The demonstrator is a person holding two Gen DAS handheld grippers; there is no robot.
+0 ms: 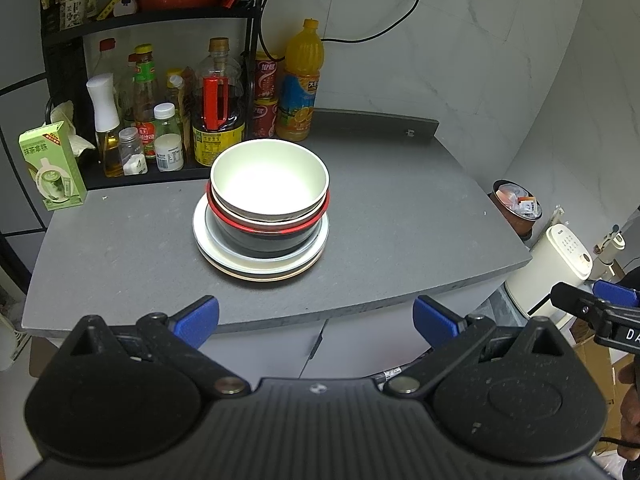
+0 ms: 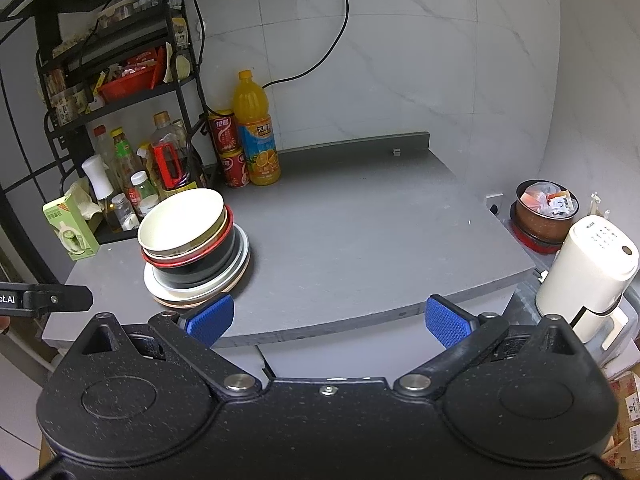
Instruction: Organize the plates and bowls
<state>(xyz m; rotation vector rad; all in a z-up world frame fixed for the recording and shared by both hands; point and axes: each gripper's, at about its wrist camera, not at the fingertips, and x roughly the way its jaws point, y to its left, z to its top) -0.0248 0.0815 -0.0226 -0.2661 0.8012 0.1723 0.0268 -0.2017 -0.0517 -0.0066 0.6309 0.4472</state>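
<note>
One stack stands on the grey counter (image 1: pixel 380 220): a white bowl (image 1: pixel 269 178) nested in a black bowl with a red rim (image 1: pixel 272 236), on several plates (image 1: pixel 260 266). From the right wrist the same white bowl (image 2: pixel 180 220), black bowl (image 2: pixel 204 268) and plates (image 2: pixel 236 272) appear at the left. My left gripper (image 1: pixel 316 320) is open and empty, held off the counter's front edge, short of the stack. My right gripper (image 2: pixel 330 320) is also open and empty, in front of the counter and right of the stack. The right gripper's side shows at the edge (image 1: pixel 600 312).
A black rack (image 1: pixel 152 20) with oil and sauce bottles (image 1: pixel 216 108), red cans (image 1: pixel 266 96) and an orange juice bottle (image 1: pixel 302 84) lines the back left. A green carton (image 1: pixel 52 166) stands at the left. A white appliance (image 2: pixel 588 268) and a brown pot (image 2: pixel 546 212) sit beyond the right edge.
</note>
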